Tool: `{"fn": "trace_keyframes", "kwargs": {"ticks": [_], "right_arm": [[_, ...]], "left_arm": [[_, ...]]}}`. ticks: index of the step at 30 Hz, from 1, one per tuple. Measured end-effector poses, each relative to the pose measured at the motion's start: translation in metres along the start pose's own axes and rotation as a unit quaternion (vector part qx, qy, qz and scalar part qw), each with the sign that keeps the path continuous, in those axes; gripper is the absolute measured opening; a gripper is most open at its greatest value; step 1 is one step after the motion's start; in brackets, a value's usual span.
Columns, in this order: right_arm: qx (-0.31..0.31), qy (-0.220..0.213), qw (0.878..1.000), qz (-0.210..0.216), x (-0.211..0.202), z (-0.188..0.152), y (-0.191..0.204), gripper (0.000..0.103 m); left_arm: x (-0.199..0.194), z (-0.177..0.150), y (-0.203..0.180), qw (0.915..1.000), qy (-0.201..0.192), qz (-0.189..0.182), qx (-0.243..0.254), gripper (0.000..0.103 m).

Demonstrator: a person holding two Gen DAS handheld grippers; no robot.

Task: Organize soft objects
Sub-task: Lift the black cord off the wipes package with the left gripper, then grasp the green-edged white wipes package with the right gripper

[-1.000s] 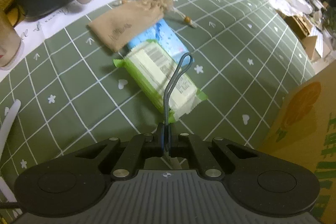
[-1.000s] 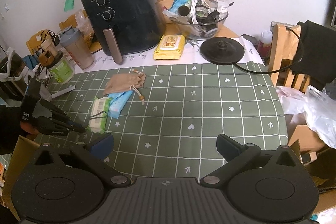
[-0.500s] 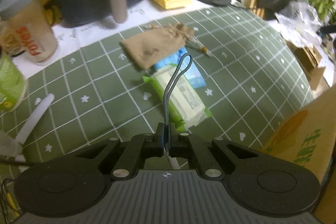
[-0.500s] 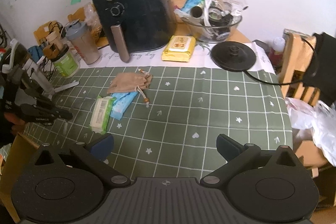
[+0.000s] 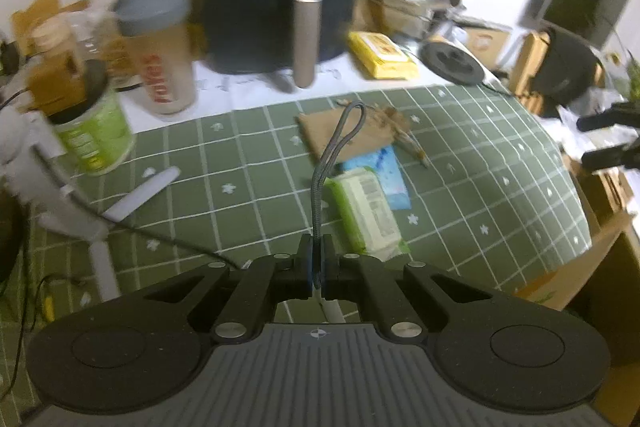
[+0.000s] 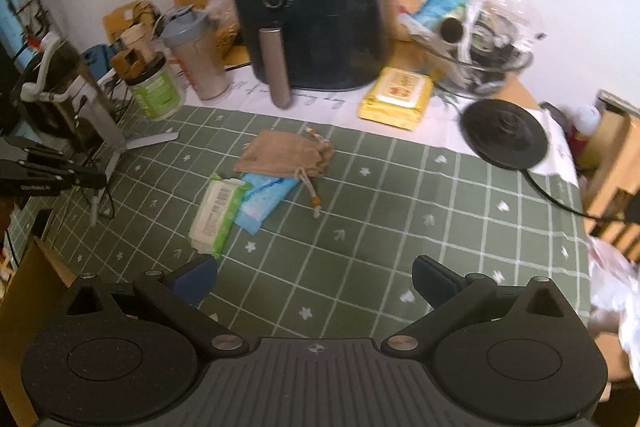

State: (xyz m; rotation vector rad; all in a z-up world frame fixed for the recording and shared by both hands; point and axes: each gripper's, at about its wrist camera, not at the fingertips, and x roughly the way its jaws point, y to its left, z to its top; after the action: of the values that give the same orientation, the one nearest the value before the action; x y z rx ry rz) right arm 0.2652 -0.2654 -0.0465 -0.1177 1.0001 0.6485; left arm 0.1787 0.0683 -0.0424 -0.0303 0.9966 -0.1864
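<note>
On the green checked tablecloth [image 6: 400,227] lie a green wipes pack [image 5: 366,213] [image 6: 216,211], a blue soft pack [image 5: 386,171] [image 6: 266,197] half under it, and a tan drawstring pouch [image 5: 344,133] [image 6: 286,157] behind them. A yellow wipes pack [image 6: 396,97] rests on the white strip by the air fryer. My left gripper [image 5: 317,259] is shut on a grey braided cord loop [image 5: 340,143] that stands up in front of the lens, above the table's near left. My right gripper [image 6: 314,275] hovers open over the tablecloth, nothing between its fingers.
A black air fryer [image 6: 308,7], a shaker bottle [image 6: 198,55], a green-labelled jar [image 6: 156,87] and a white tripod stand [image 6: 120,143] line the back left. A kettle base [image 6: 502,133] and a cluttered glass bowl [image 6: 480,59] stand back right. A cardboard box [image 5: 580,267] flanks the table.
My left gripper has risen and rolled, so the air fryer and bottles now show; the cord loop stays pinched. My right gripper drifted sideways, still open. The packs and pouch have not moved.
</note>
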Motion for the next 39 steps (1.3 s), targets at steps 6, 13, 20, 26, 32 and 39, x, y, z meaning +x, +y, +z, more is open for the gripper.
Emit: {"fn": "trace_keyframes", "kwargs": {"ticks": [6,13,20,26,32,39], "right_arm": [[-0.05,0.02,0.998,0.019,0.025,0.018,0.016,0.103],[-0.113,0.049,0.991,0.058,0.052,0.039,0.043,0.103],[-0.163,0.083,0.979,0.088,0.085,0.057,0.072,0.102],[-0.195,0.119,0.969,0.093,0.125,0.065,0.097,0.096],[-0.196,0.148,0.965,0.093,0.167,0.066,0.115,0.09],[-0.195,0.167,0.964,0.072,0.209,0.063,0.131,0.09]], "left_arm": [[-0.029,-0.005,0.004,0.9981,-0.022,0.026,-0.05,0.004],[-0.052,-0.021,0.007,0.9944,-0.035,0.047,-0.088,0.004],[-0.069,-0.039,0.007,0.9915,-0.046,0.055,-0.108,0.004],[-0.079,-0.057,0.009,0.9889,-0.056,0.057,-0.125,0.004],[-0.087,-0.075,0.01,0.9859,-0.059,0.065,-0.143,0.004],[-0.096,-0.091,0.016,0.9804,-0.057,0.082,-0.17,0.004]]}}
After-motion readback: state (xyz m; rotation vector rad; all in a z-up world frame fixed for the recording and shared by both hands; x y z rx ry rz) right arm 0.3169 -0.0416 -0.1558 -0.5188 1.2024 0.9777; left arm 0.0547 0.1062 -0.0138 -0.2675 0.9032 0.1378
